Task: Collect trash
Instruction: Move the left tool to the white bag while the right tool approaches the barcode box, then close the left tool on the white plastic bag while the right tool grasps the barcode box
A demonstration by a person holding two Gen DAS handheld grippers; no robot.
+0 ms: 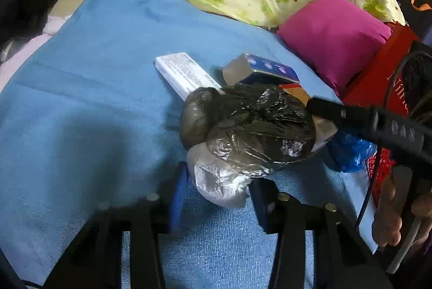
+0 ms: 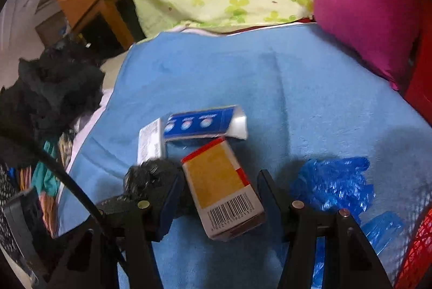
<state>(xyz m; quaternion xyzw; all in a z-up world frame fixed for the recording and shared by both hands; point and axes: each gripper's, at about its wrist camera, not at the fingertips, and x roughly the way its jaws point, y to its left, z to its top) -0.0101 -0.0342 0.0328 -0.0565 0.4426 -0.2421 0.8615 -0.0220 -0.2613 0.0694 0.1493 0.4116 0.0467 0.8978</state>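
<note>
Left gripper (image 1: 216, 189) jaws pinching bag (image 1: 243, 138) for lifting; right gripper (image 2: 221, 197) jaws spread around box (image 2: 224, 189), lining up grab.

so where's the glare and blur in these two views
Left wrist: glare on the crumpled black bag, dark shadow across the blue blanket, its own fingers smeared. Right wrist: the blue box is soft with motion blur; both views bend at the edges.
</note>
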